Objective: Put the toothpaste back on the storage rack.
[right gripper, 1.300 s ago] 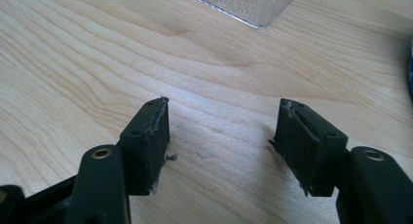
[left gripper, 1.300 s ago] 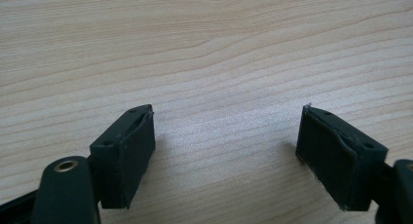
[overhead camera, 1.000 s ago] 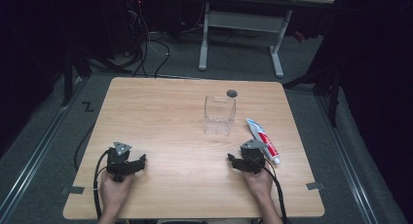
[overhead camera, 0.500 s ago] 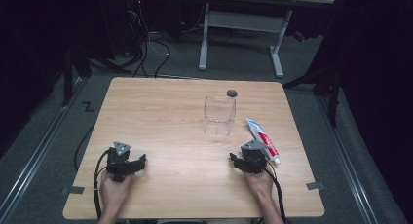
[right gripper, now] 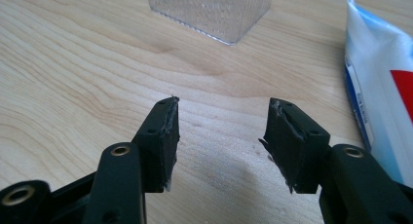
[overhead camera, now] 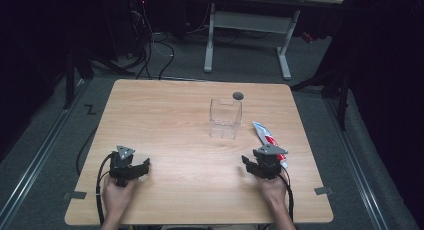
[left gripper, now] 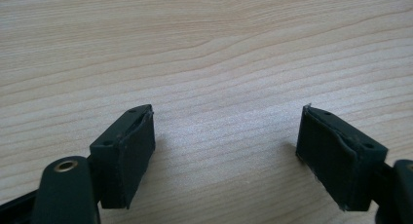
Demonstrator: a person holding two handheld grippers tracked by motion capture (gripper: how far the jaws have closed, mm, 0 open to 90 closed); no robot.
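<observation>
White toothpaste tube, blue edge, red patch, lying flat.

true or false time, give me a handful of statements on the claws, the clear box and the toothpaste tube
1. The right claw grips the toothpaste tube. False: nothing sits between its jaws, which have just been closing, and the tube lies flat beside them.
2. The clear box stands upright on the table. True.
3. The left claw is open over bare wood. True.
4. The toothpaste tube is inside the clear box. False: it lies on the table to the right of the box.
5. A dark round spot sits beyond the box. True.
</observation>
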